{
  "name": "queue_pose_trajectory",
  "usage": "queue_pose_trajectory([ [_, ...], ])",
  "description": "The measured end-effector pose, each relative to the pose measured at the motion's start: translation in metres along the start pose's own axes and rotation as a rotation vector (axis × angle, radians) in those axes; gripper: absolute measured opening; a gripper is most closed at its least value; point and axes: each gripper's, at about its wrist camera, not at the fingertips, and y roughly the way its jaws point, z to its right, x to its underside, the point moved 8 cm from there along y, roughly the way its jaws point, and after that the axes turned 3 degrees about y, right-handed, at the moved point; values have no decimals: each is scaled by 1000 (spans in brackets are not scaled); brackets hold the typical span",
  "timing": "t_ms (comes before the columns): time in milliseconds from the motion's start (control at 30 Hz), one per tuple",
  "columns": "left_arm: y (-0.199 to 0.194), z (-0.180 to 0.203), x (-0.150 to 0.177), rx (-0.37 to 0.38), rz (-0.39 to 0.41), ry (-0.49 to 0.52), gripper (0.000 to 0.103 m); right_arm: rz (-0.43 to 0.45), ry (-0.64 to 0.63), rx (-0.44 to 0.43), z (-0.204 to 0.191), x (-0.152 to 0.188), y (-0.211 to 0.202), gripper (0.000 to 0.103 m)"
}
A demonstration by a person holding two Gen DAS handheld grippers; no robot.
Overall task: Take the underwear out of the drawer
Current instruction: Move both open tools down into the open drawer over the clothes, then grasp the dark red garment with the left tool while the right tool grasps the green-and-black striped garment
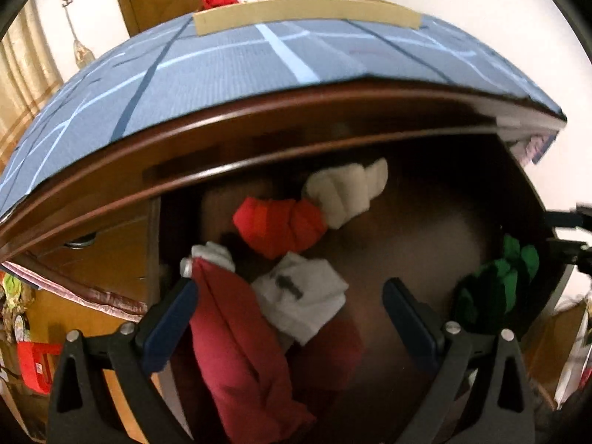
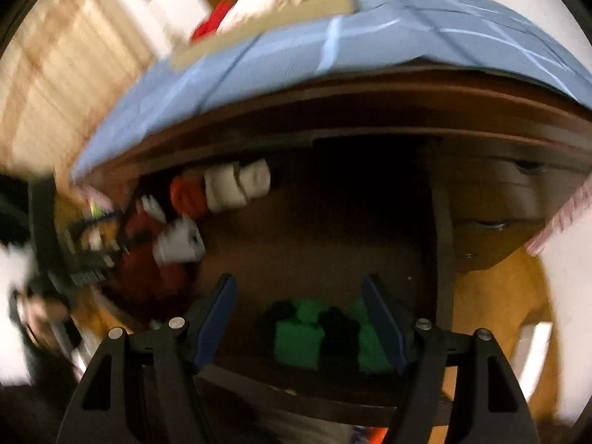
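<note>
The open wooden drawer holds rolled underwear. In the left wrist view my left gripper is open over a white piece and a dark red piece. A bright red roll and a cream roll lie further back. A green and black piece lies at the right. In the blurred right wrist view my right gripper is open just above the green and black piece, not touching it. The red and cream rolls show at the left.
A blue patterned cloth covers the cabinet top above the drawer. A cardboard box with more clothes stands on it. A shut drawer with a metal handle is at the left. A red basket sits low left.
</note>
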Motion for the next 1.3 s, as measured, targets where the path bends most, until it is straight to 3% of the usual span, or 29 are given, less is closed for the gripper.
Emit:
queue_pose_trajectory([
  [167, -2, -4, 10, 9, -53, 27, 101, -171, -255, 130, 7, 18, 24, 72],
  [467, -4, 0, 30, 92, -205, 59, 101, -478, -413, 30, 8, 23, 60, 70],
  [533, -4, 3, 38, 116, -243, 66, 101, -547, -471, 47, 7, 31, 73, 69],
  [667, 2, 7, 47, 117, -285, 91, 101, -596, -580, 73, 4, 34, 82, 69],
  [867, 13, 12, 53, 103, -348, 136, 101, -608, -652, 104, 6, 30, 88, 69],
  [1033, 9, 21, 48, 185, -356, 145, 101, -661, -679, 82, 12, 26, 97, 69],
  [1167, 11, 21, 45, 239, -372, 103, 101, -596, -688, 182, 19, 6, 112, 68],
  [1300, 15, 25, 45, 254, -398, 114, 99, -392, -614, 267, 27, -29, 107, 68],
])
